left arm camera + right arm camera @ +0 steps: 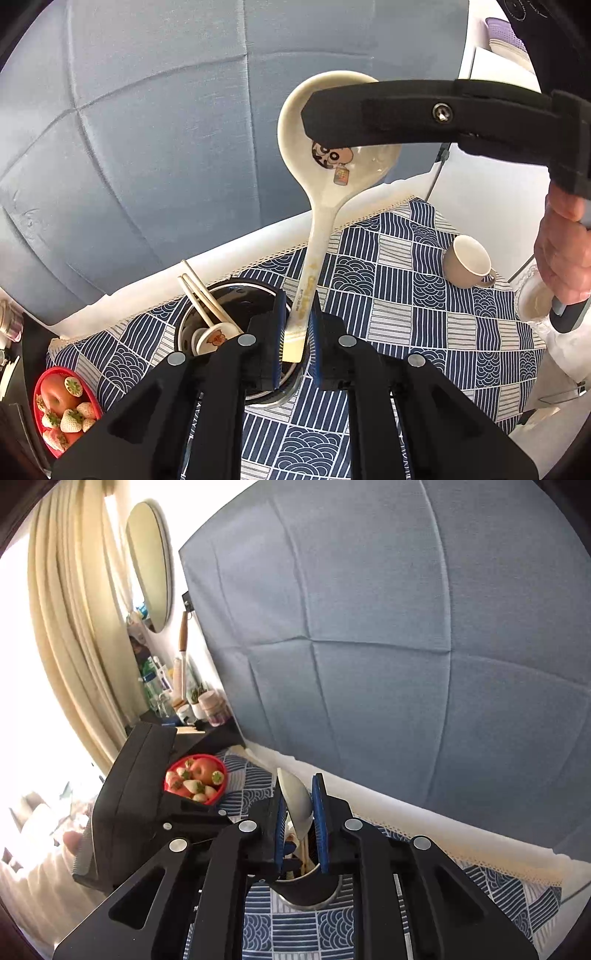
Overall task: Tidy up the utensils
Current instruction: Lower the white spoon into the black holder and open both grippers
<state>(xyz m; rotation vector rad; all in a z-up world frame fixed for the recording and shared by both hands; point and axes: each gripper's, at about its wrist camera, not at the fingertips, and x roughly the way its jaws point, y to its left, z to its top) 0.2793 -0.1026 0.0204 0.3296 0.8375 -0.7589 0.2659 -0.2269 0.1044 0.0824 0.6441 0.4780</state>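
My left gripper (297, 334) is shut on the handle end of a white ceramic spoon (325, 206) with a cartoon print, holding it upright above a dark utensil cup (229, 295). The cup holds chopsticks (201, 295) and another small spoon. My right gripper (300, 827) closes around the same spoon's bowl (295, 801), seen edge-on, with the pads close on both sides; its finger crosses the bowl in the left wrist view (406, 110). The utensil cup (310, 893) lies below it.
The table carries a blue and white patterned cloth (399, 295). A beige mug (467, 266) lies on its side at right. A red bowl of fruit (62, 410) sits at the left edge. A blue fabric panel (369, 627) stands behind. A shelf of bottles (177, 701) is at far left.
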